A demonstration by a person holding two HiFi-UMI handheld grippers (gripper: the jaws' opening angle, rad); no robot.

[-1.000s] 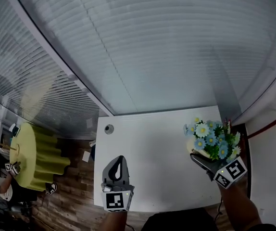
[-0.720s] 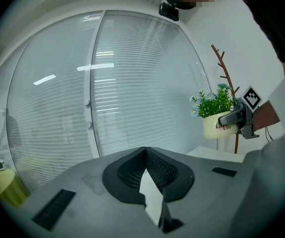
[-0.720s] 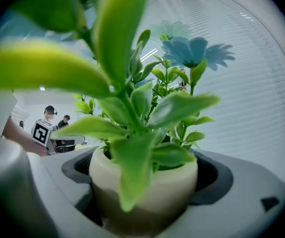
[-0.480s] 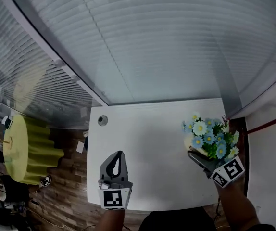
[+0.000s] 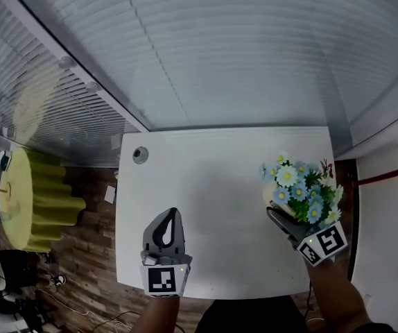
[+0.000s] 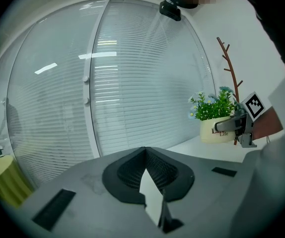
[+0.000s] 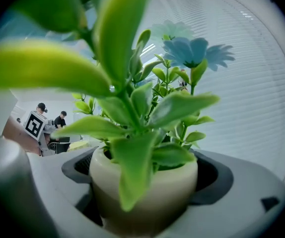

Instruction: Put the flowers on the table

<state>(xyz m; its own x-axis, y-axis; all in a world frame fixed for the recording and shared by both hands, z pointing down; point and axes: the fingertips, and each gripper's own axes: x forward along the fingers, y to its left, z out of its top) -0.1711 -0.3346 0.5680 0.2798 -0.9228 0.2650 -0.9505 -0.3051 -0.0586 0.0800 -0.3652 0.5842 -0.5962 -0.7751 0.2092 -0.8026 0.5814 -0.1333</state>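
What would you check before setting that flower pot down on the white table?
1. Grip: right gripper jaws closed around the flower pot: ok.
2. Pot upright, flowers on top: ok.
3. Landing spot: bare white table beside the pot: ok.
4. Other hand: left gripper shut, holding nothing, well apart from the pot: ok.
5. Pot base touching the table: cannot tell.

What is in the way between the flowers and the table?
Nothing visible. The right gripper holds the flower pot at the white table's right side, and the top beside it is bare.
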